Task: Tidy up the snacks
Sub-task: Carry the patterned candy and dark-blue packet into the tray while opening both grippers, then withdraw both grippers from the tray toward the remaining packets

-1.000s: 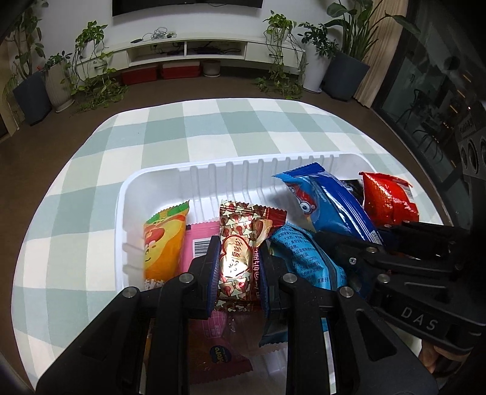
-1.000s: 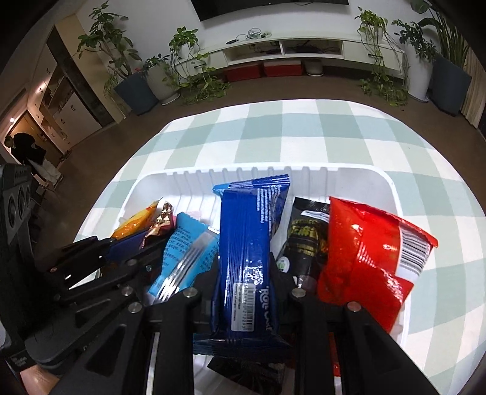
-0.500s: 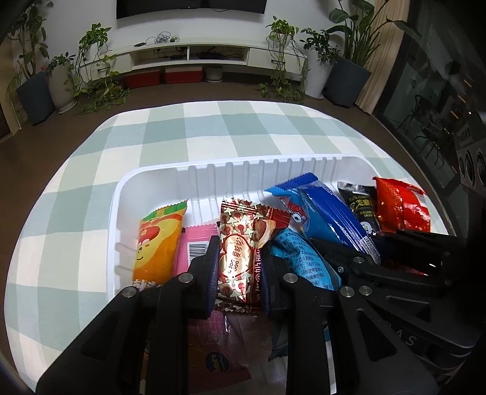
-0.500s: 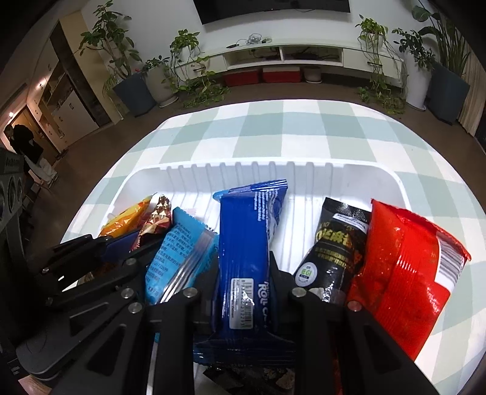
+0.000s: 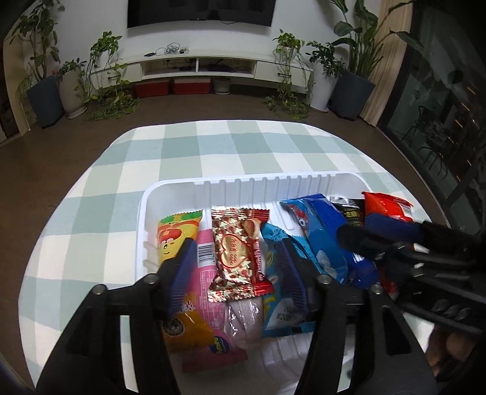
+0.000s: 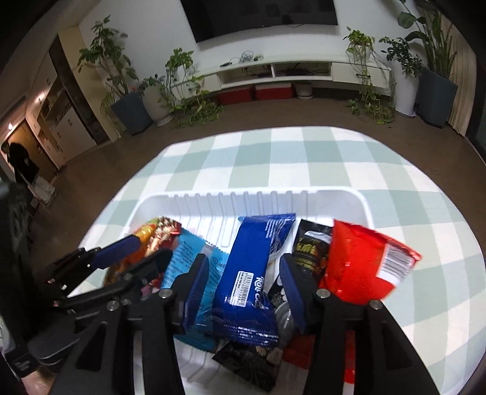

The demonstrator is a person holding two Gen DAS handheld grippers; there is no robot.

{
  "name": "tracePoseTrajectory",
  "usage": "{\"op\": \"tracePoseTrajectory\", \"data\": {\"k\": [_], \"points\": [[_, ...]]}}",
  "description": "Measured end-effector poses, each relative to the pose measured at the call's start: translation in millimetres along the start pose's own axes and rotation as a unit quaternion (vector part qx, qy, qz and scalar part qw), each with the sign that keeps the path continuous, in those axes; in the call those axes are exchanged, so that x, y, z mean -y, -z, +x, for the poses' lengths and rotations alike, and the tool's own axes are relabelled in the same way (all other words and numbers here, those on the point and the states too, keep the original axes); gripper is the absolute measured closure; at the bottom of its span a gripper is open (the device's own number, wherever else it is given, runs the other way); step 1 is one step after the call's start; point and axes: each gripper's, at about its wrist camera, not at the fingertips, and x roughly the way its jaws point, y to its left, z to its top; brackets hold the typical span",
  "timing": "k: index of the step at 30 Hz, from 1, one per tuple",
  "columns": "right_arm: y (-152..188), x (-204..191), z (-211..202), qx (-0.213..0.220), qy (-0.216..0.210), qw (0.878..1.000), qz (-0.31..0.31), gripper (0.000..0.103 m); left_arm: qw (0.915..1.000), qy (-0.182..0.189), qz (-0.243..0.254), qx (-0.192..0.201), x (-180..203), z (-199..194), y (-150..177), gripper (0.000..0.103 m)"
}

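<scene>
Both claws, left claw (image 5: 237,267) and right claw (image 6: 246,273), hang released; we judge sorting nearly done, snacks lined up in white tray (image 5: 243,185).

White bin (image 5: 303,179), green-and-white checked cloth (image 5: 212,145)

Right tongs (image 6: 244,267) spread wide around the dark blue packet (image 6: 253,273) in the white tray (image 6: 363,206).

Probably home living room, wall television (image 5: 200,12), houseplants (image 6: 115,76)
</scene>
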Motion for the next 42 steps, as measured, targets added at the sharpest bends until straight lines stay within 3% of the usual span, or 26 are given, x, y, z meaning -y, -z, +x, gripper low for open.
{"op": "tracePoseTrajectory", "data": {"k": [6,8,11,18,25,28,32,35,39,42], "points": [[6,1,-60,0.049,-0.035,0.998,0.001,0.019,0.9994,0.009,0.003,0.034,7,-41,6,0.019],[10,6,-80,0.061,-0.042,0.997,0.007,0.015,0.9991,0.013,0.002,0.041,9,-56,9,0.008],[22,13,-104,0.065,-0.054,0.996,0.013,0.011,0.9982,0.018,0.009,0.057,16,-84,21,0.002],[79,36,-162,0.074,-0.077,0.994,0.040,0.009,0.9924,0.052,0.067,0.088,44,-146,73,0.000],[153,50,-202,0.066,-0.077,0.992,0.076,0.009,0.9912,0.083,0.093,0.045,71,-176,137,0.000],[181,56,-209,0.053,-0.070,0.992,0.092,0.009,0.9866,0.108,0.119,0.029,87,-183,161,0.000],[206,66,-216,0.048,-0.079,0.988,0.123,0.009,0.9703,0.134,0.202,0.000,119,-187,179,0.000],[219,72,-219,0.048,-0.074,0.986,0.142,0.009,0.9551,0.132,0.265,-0.008,146,-189,182,0.001],[225,76,-220,0.044,-0.080,0.983,0.161,0.009,0.9245,0.143,0.352,-0.031,186,-183,192,0.001],[227,74,-222,0.050,-0.082,0.983,0.156,0.009,0.9007,0.146,0.405,-0.058,205,-172,205,0.015]]}}
